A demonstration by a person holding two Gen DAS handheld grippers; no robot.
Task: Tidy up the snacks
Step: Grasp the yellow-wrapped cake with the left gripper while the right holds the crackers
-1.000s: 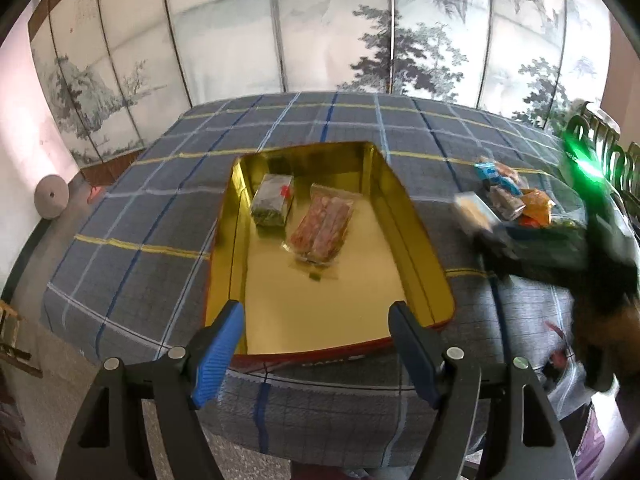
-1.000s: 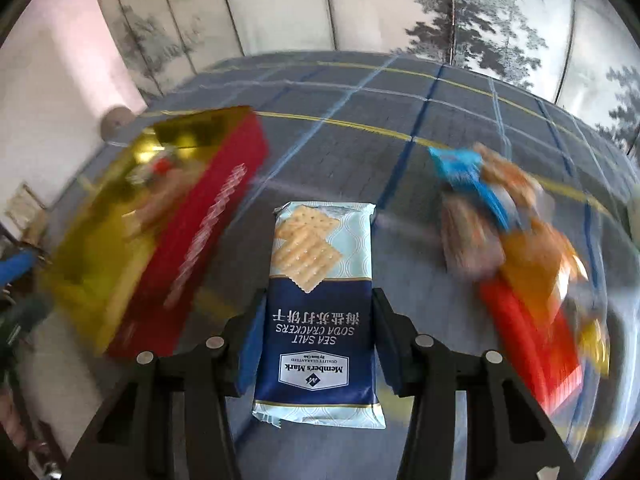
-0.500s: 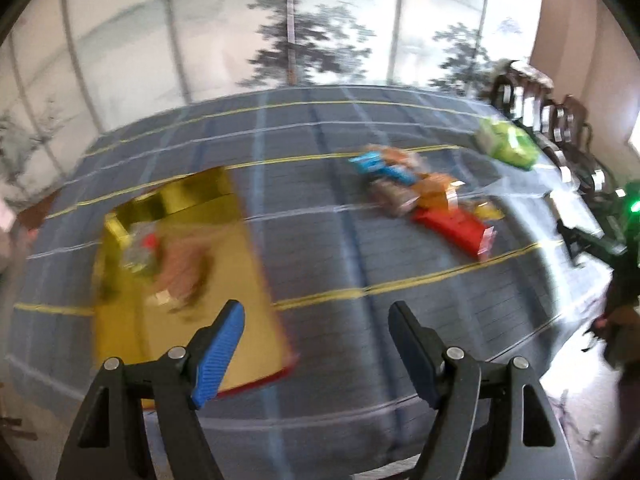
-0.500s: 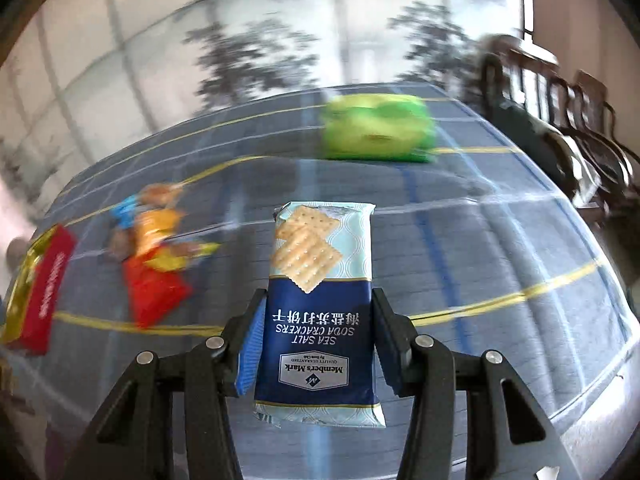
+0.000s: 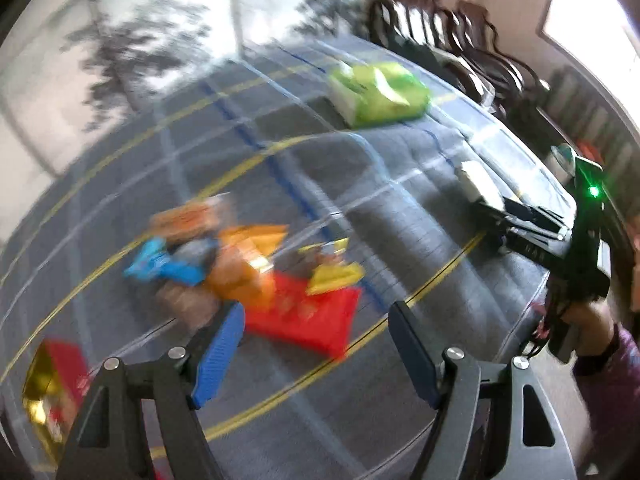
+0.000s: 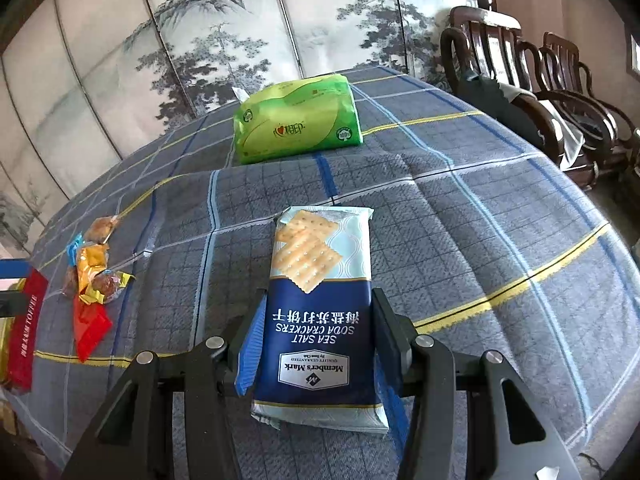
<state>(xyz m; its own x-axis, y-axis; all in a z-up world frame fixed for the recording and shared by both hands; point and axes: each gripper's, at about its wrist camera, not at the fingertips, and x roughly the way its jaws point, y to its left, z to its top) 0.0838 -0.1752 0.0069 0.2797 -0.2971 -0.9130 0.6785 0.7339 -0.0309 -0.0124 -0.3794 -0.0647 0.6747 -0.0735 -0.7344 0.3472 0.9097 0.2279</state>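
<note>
Left wrist view: motion-blurred throughout.
Left gripper point(image 5: 316, 350): fingers spread wide with nothing between them, held above the plaid tablecloth point(image 5: 400, 208).
Snack pile point(image 5: 244, 264): loose wrappers — blue, orange, yellow — lying on and beside a flat red packet point(image 5: 308, 316), just ahead of the blue finger pads.
Tin point(image 5: 48, 392): red outside, gold inside, only a corner visible at the lower left edge.
Tissue pack point(image 5: 378, 94): green, well apart from the pile, toward the far side of the table.
Right gripper in this view: dark body with a green light at the right edge; its fingers are too blurred to read here.

Right wrist view: sharp.
Right gripper point(image 6: 318, 340): fingers clamped on both long edges of the cracker packet point(image 6: 320, 312) — a blue and pale pack printed "Sea Salt Soda Crackers", lying flat along the fingers above the cloth.
Tissue pack here: beyond the crackers, resting on the cloth.
Snack pile here: at the left, next to the tin's red wall.
Chairs point(image 6: 532, 80): dark wood, beside the table on the right.
</note>
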